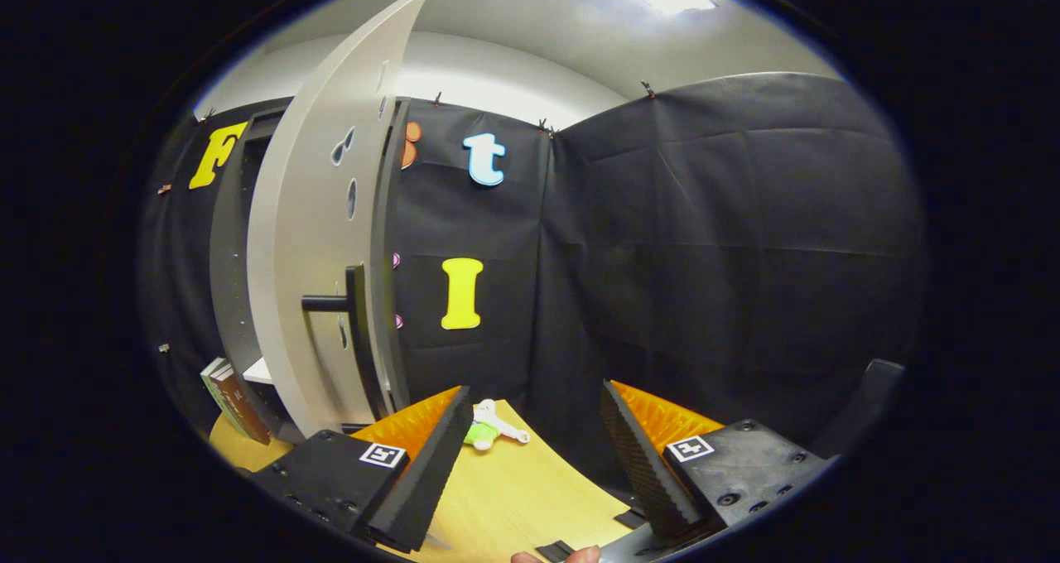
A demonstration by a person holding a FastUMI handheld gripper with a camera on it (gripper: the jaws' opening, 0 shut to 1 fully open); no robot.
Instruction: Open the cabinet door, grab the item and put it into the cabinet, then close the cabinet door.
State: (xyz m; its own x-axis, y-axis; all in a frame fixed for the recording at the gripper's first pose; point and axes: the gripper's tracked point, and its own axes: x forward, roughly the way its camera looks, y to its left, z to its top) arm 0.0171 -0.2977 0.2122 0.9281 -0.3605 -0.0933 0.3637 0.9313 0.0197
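Down at the near edge we've got a fingertip [556,556] of the person peeking in over the wooden table [513,497], right by the base of the gripper [534,430]. Its two fingers are spread wide apart with nothing between them, just bare tabletop. Just past the left finger's tip sits the item, a small green and white plush toy [489,429], lying on the table near its far edge, and we can see it's not touching either finger. Off to the left and a bit further back, the cabinet door [310,257] is swung open toward us with its dark handle [348,306] sticking out. Behind it the cabinet [236,273] has books [232,397] leaning at the bottom.
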